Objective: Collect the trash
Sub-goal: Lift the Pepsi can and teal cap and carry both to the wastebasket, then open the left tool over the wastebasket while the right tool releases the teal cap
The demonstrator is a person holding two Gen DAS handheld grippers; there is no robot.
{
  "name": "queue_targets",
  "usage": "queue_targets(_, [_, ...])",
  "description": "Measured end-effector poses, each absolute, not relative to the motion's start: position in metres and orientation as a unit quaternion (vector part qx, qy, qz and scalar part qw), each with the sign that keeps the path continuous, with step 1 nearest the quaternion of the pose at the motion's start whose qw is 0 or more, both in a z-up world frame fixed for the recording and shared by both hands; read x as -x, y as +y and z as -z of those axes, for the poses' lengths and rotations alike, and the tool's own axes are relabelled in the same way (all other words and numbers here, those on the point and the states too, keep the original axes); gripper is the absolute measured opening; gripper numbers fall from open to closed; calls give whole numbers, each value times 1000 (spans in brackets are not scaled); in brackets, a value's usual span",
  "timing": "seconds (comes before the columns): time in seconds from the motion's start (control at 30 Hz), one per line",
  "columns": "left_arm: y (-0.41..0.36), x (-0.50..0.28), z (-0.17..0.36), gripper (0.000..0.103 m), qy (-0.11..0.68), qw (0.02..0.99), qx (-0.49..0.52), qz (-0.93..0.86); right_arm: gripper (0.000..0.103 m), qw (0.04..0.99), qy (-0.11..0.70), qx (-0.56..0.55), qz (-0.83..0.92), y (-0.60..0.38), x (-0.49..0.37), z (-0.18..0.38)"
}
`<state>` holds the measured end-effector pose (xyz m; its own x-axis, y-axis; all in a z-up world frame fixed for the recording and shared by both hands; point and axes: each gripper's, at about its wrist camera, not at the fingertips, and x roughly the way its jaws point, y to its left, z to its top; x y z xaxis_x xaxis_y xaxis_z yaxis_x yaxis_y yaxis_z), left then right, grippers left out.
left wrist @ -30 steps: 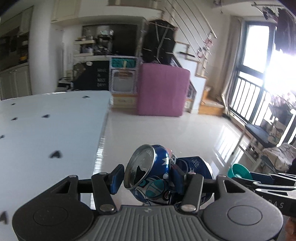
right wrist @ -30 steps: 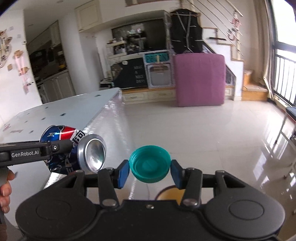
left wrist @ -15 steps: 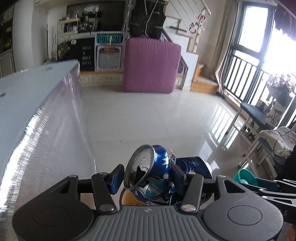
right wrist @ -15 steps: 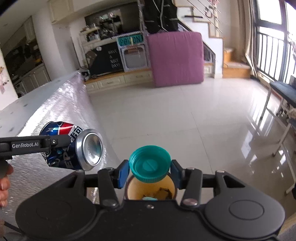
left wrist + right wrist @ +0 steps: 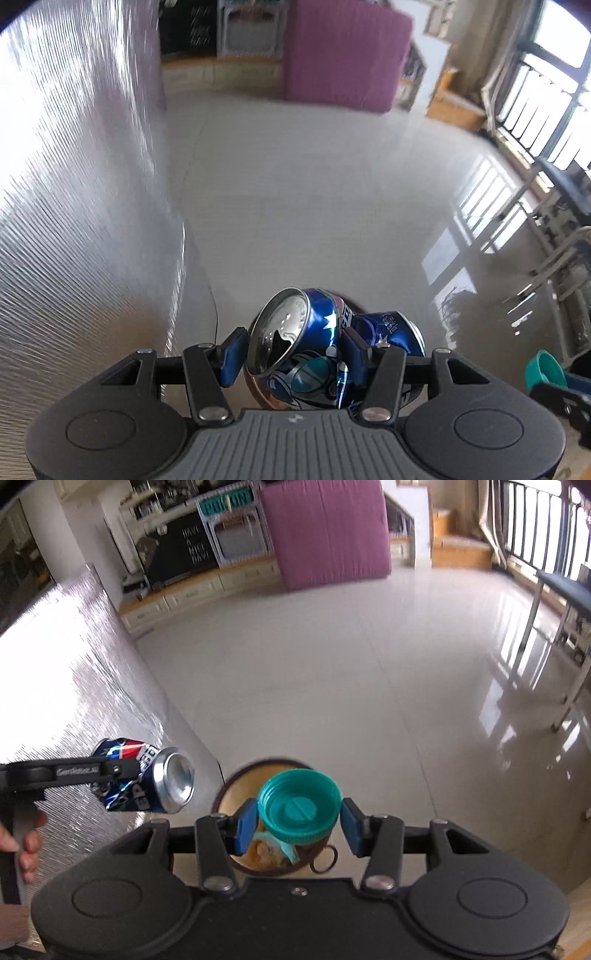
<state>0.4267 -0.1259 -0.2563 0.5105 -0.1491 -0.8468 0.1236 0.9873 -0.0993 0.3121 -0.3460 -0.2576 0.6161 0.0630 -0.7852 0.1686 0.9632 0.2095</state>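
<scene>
Your left tongs (image 5: pixel 291 352) are closed on a crushed blue soda can (image 5: pixel 314 343), gripped across its dented body with the open top tipped toward the camera; seen from the right wrist, the same can (image 5: pixel 147 777) hangs in the air off the bench's end corner, to the left of the trash bin (image 5: pixel 231 794). Your right tongs (image 5: pixel 297 825) carry a teal bottle cap (image 5: pixel 299 808), but the pads stand slightly apart from its rim on both sides, so I cannot tell how firmly it is held, and it may be resting rather than clamped. The cap sits directly over the bin's mouth, and the bin, standing on the floor (image 5: pixel 369 672) just beside the foil-covered bench (image 5: pixel 55 672), already holds some wrappers. Risks, as I judge them: the cap is over the target, so a release there should land inside, though a cap can strike the rim and roll away across the smooth floor. The can is the greater concern, since it is not yet over the opening; let go where it hangs and it would fall beside the bin or glance off the bench's corner. Any liquid left in it could spill through the tilted opening. The two tongs are also near each other, so bringing the can across could knock the cap loose early
</scene>
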Motion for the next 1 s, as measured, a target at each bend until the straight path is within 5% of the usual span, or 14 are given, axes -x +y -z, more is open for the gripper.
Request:
queue_targets(0.57, [-115,-499,441,55,572,801,176,9,49,834,532,-146,-5,-334,-402,412])
queue_targets(1.0, [-108,-522,515,55,571,774,271,-44,49,814,573,-83,-34,-315,-442,480])
